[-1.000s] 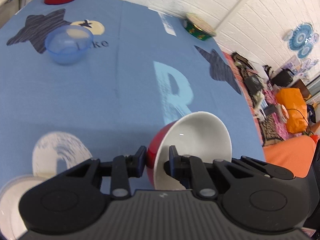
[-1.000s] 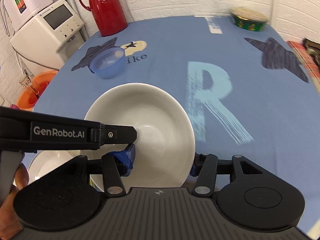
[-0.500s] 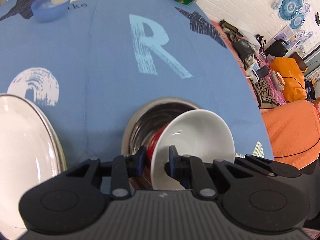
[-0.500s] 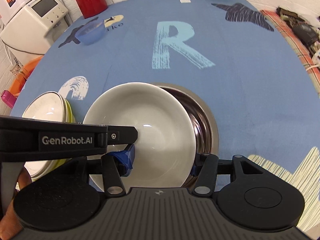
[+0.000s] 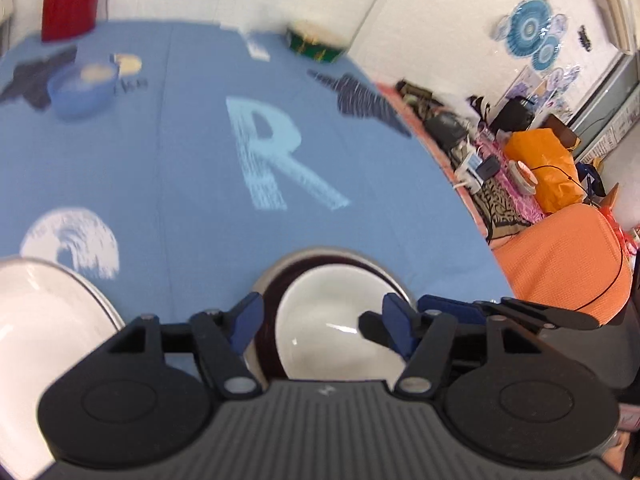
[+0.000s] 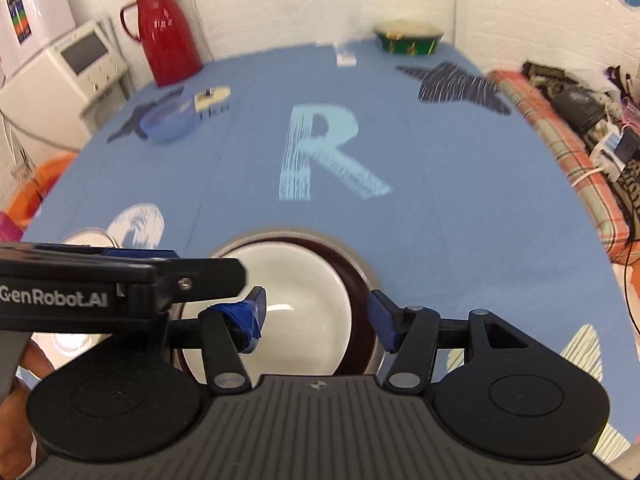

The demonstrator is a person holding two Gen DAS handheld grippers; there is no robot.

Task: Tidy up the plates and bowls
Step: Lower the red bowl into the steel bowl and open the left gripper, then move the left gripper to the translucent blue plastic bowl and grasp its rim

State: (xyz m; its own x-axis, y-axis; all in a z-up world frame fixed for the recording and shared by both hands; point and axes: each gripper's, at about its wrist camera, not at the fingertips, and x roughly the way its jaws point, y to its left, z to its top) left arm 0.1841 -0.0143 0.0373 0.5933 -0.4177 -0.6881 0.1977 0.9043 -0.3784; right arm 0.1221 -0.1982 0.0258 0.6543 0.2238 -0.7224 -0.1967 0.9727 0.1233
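Observation:
A red bowl with a white inside (image 5: pixel 332 312) (image 6: pixel 296 296) sits upright inside a steel bowl (image 5: pixel 332 254) (image 6: pixel 370 276) at the table's near edge. My left gripper (image 5: pixel 322 324) is open, its blue-padded fingers (image 5: pixel 248 318) spread on either side of the bowl and apart from it. My right gripper (image 6: pixel 318 316) is also open just above the same bowl. In the right wrist view the left gripper's body (image 6: pixel 120 284) reaches in from the left. A stack of white plates (image 5: pixel 44 320) (image 6: pixel 86 236) lies left of the steel bowl.
The blue tablecloth (image 5: pixel 180 168) carries a blue plastic bowl (image 5: pixel 82 90) (image 6: pixel 168 120) at the far left, a red thermos (image 6: pixel 166 36) behind it and a green patterned bowl (image 5: pixel 316 44) (image 6: pixel 408 38) at the far edge. White appliances (image 6: pixel 72 68) stand off the table's left.
The left gripper carried the tilted red bowl back to the near edge, set it in the steel bowl and opened. The right gripper followed alongside and stayed open.

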